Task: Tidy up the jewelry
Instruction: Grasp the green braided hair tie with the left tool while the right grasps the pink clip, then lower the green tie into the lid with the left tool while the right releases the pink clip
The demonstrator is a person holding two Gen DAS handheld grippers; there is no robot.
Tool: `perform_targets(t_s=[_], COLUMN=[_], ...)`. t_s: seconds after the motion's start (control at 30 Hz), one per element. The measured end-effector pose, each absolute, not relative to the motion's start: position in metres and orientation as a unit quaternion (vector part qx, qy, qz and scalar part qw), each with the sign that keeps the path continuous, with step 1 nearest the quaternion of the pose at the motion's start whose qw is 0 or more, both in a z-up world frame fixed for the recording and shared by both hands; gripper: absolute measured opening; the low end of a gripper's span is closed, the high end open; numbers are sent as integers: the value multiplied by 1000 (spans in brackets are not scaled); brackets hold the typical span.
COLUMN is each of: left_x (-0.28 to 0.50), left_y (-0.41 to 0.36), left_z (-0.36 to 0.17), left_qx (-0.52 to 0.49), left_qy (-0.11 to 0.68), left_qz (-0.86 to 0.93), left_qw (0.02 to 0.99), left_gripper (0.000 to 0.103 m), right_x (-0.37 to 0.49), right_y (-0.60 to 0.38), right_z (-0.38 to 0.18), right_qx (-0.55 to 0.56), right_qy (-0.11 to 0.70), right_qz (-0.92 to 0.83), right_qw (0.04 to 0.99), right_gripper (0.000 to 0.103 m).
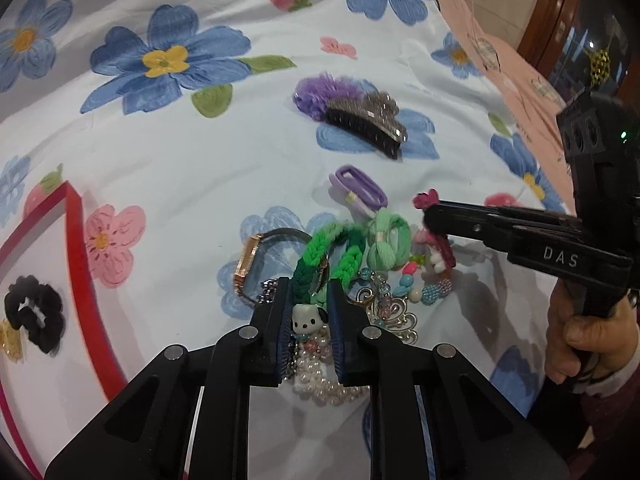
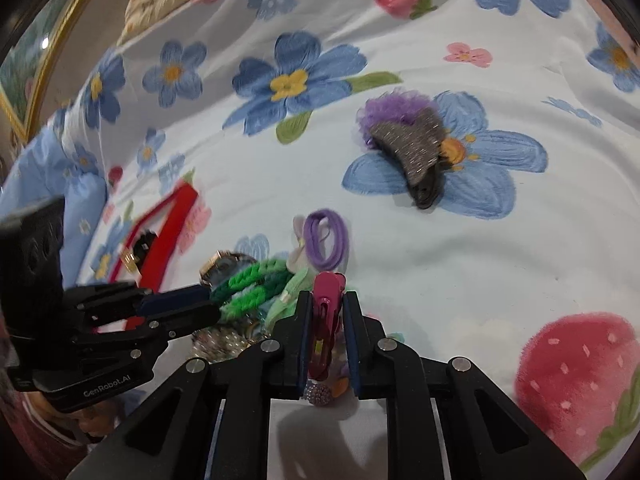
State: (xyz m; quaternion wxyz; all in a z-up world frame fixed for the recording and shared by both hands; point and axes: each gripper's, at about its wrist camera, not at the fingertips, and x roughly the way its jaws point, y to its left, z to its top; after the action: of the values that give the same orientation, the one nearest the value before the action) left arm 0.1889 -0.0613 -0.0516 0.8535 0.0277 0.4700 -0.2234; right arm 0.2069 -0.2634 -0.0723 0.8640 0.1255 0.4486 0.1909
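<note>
A pile of jewelry lies on the flowered bedsheet. My left gripper is shut on a green braided hair tie; a small white puppy charm sits between the pads, above a pearl bracelet. From the right wrist view, the left gripper bites the green braid side-on. My right gripper is shut on a pink hair clip. The right gripper also shows at the pile's right edge, with the pink clip in its tips.
A red-rimmed tray at left holds a black scrunchie. A grey glitter hair claw on a purple scrunchie lies farther back. Purple hair ties, a watch, a mint tie and beads crowd the pile.
</note>
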Motion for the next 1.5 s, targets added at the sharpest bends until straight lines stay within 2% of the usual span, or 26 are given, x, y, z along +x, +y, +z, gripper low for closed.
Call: perform_targets(t_s=[0.33, 0.37, 0.4, 0.6, 0.73, 0.77, 0.8, 0.83, 0.87, 0.9, 1.1, 1.17, 1.2, 1.23, 1.27, 1.3, 1.4, 1.5], left_x=[163, 159, 157, 146, 144, 145, 146, 146, 146, 147, 151, 153, 153, 152, 151, 150, 149, 148], left_y=[-27, -20, -15, 24, 24, 20, 14, 10, 2, -4, -29, -31, -31, -30, -30, -29, -18, -3], left_z=[-14, -10, -7, -2, -13, -18, -25, -28, -34, -37, -65, -71, -72, -73, -72, -70, -63, -57], left_qx=[-24, -30, -35, -73, -74, -66, -53, -45, -29, -17, 46, 47, 46, 48, 51, 50, 34, 10], left_qy=[427, 421, 419, 412, 437, 445, 458, 465, 472, 475, 510, 517, 516, 516, 513, 509, 500, 492], left_qz=[-209, -205, -203, -179, -202, -201, -202, -203, -203, -205, -216, -220, -224, -226, -225, -224, -216, -207], left_qw=[880, 883, 884, 890, 874, 870, 864, 861, 857, 855, 831, 826, 825, 825, 827, 830, 838, 845], left_gripper=[15, 13, 0, 0, 1, 4, 21, 42, 49, 52, 52, 48, 30, 19, 17, 8, 2, 1], right_x=[196, 195, 194, 189, 186, 184, 183, 183, 182, 181, 181, 182, 182, 182, 182, 182, 182, 181], right_y=[-252, -248, -245, -217, -205, -204, -204, -204, -207, -209, -229, -232, -233, -233, -232, -231, -227, -219], right_z=[-48, -47, -46, -40, -41, -42, -42, -42, -43, -43, -47, -49, -50, -50, -51, -51, -52, -50], right_qx=[138, 136, 135, 123, 118, 116, 116, 117, 118, 119, 132, 136, 137, 138, 138, 139, 138, 136], right_qy=[429, 428, 427, 425, 427, 427, 428, 428, 429, 429, 434, 434, 435, 435, 436, 436, 437, 437], right_qz=[214, 217, 220, 244, 252, 252, 252, 253, 251, 250, 231, 227, 227, 227, 228, 229, 233, 242], right_qw=[867, 867, 866, 863, 860, 860, 860, 860, 860, 860, 861, 861, 861, 860, 860, 859, 857, 856], right_gripper=[15, 15, 15, 15, 15, 15, 15, 15, 15, 15, 15, 15, 15, 15, 15, 15, 15, 15])
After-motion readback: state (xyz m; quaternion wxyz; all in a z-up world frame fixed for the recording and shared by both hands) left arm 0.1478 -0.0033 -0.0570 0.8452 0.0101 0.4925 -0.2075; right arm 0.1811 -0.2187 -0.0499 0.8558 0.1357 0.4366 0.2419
